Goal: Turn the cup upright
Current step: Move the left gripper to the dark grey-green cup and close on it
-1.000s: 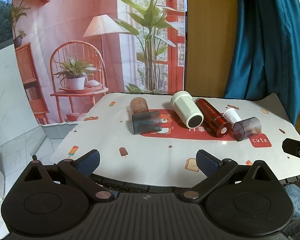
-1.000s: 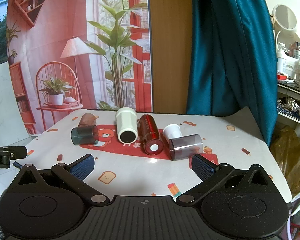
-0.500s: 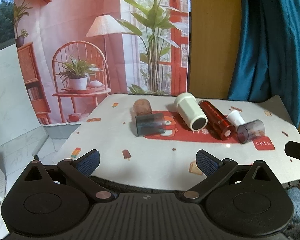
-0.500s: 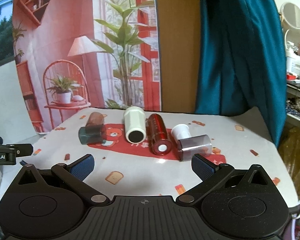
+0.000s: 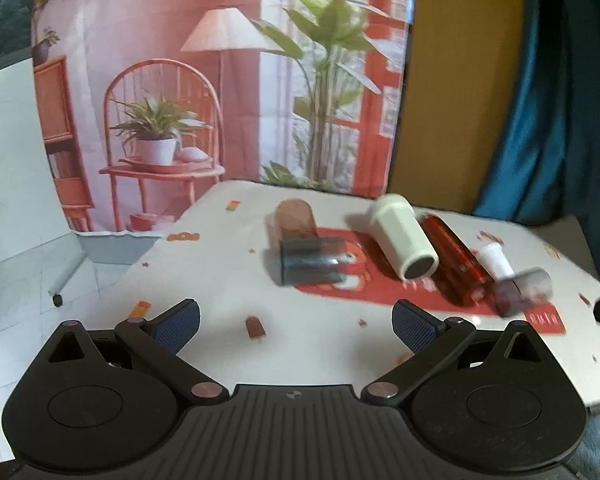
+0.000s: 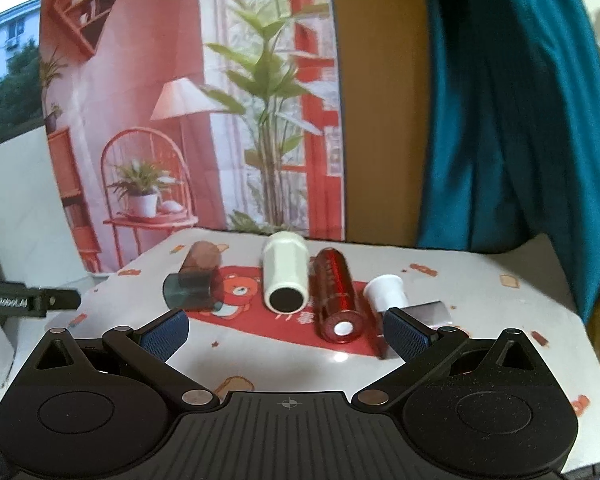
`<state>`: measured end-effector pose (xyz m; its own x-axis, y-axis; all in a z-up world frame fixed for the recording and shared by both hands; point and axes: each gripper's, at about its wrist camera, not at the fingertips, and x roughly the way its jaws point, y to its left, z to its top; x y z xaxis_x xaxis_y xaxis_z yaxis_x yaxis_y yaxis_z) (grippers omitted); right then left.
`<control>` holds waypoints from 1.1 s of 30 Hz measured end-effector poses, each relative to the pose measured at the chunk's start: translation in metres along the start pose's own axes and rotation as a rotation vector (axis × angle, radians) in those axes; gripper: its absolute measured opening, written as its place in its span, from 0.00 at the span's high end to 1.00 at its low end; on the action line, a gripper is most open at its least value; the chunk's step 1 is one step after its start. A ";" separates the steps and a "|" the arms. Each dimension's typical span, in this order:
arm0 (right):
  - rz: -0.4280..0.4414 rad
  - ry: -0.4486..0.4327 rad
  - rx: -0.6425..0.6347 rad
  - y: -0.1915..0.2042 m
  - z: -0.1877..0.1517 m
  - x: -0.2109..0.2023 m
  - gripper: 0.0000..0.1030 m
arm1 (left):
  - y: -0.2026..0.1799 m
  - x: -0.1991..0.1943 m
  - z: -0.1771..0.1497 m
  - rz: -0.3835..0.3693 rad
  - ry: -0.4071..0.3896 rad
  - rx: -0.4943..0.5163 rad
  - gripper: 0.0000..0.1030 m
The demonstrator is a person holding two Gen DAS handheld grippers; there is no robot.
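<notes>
Cups are lying on their sides in a row across the table (image 5: 220,280): a brown cup (image 5: 294,220), grey cup (image 5: 312,260), white cup (image 6: 284,272), red cup (image 6: 336,292), small white cup (image 6: 386,292) and smoky cup (image 5: 522,290). Left gripper (image 5: 296,322) and right gripper (image 6: 286,332) are hovering with jaws spread, holding nothing.

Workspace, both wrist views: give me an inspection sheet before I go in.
Surface: table under a white cartoon-print cloth with a red patch.
Job's things: six cups on their sides: brown cup, grey cup, white cup, red cup, small white cup, smoky cup.
Clutter: nothing seen.
Grippers: left gripper and right gripper open, empty, short of the cups.
Cables: nothing seen.
Surroundings: printed backdrop, teal curtain.
</notes>
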<state>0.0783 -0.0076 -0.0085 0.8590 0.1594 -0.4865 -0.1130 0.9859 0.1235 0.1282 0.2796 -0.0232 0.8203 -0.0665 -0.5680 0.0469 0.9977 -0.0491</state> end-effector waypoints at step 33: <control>-0.049 0.175 0.021 -0.015 -0.036 0.115 0.00 | 0.023 0.156 0.035 0.091 0.062 -0.016 0.01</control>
<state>0.1609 -0.0022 -0.0974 0.7627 0.1195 -0.6356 -0.0609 0.9917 0.1134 0.2767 0.2930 -0.0843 0.7841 0.0232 -0.6203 -0.0361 0.9993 -0.0082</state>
